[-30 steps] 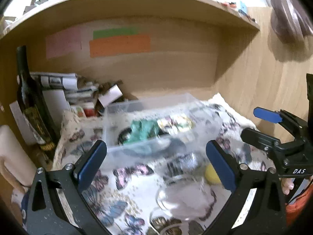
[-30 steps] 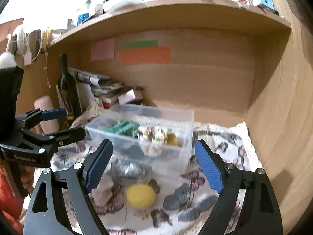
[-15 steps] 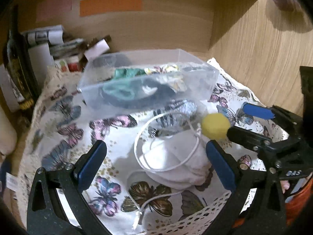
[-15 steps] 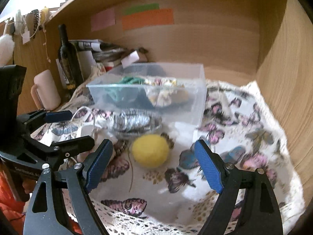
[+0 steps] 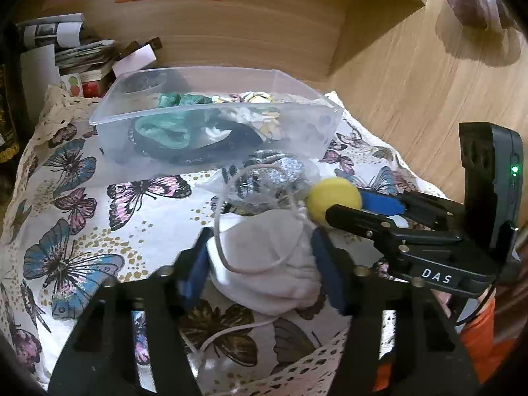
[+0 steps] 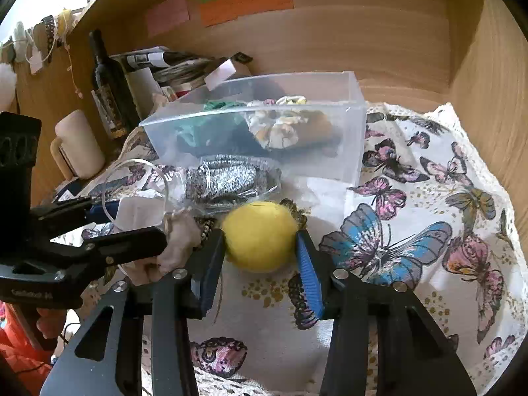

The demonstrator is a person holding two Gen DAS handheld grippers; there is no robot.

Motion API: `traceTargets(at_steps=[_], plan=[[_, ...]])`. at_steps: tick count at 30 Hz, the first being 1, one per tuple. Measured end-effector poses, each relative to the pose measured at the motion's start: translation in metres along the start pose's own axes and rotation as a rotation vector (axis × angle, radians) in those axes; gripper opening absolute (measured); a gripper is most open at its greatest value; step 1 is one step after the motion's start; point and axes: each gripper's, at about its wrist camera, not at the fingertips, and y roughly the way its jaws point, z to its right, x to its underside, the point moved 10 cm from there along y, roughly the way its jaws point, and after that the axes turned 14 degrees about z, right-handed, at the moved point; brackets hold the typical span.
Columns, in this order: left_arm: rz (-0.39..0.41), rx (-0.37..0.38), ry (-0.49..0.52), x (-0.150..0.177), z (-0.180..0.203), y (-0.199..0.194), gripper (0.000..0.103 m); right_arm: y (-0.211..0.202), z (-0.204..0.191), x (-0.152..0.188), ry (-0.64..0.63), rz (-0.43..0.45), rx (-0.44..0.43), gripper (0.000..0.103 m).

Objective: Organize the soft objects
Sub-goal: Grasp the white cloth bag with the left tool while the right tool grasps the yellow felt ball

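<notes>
A white drawstring pouch (image 5: 267, 260) lies on the butterfly cloth (image 5: 99, 217); my left gripper (image 5: 264, 270) is shut on it, blue pads pressing both sides. A yellow soft ball (image 6: 259, 236) sits on the cloth with my right gripper (image 6: 260, 247) shut on it; the ball (image 5: 333, 198) also shows in the left wrist view. A silver item in a clear bag (image 6: 227, 180) lies just behind both. A clear plastic bin (image 6: 349, 125) holding green, black and floral soft things stands further back. The pouch (image 6: 178, 234) shows in the right wrist view beside the left gripper (image 6: 145, 231).
A dark wine bottle (image 6: 107, 89), a cream mug (image 6: 77, 145) and a stack of papers and boxes (image 6: 178, 66) stand at the back left. Wooden walls close the back and the right side. The cloth's lace edge (image 5: 297, 369) hangs at the front.
Both grippers moved forward and down and closed: the left onto the white pouch, the right onto the yellow ball. Half a second ago both were open.
</notes>
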Motion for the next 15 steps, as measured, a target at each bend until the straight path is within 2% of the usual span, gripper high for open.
traceTargets(at_steps=[8, 14, 15], plan=[[0.03, -0.008, 0.019, -0.012, 0.004, -0.011, 0.016, -0.011, 0.003, -0.016, -0.003, 0.051, 0.012, 0.039], [0.092, -0.027, 0.012, -0.035, -0.002, -0.026, 0.013, -0.022, 0.005, -0.035, -0.022, 0.105, 0.021, 0.039], [0.14, -0.039, -0.013, -0.044, -0.004, -0.029, 0.013, -0.023, 0.005, -0.038, -0.025, 0.114, 0.022, 0.039]])
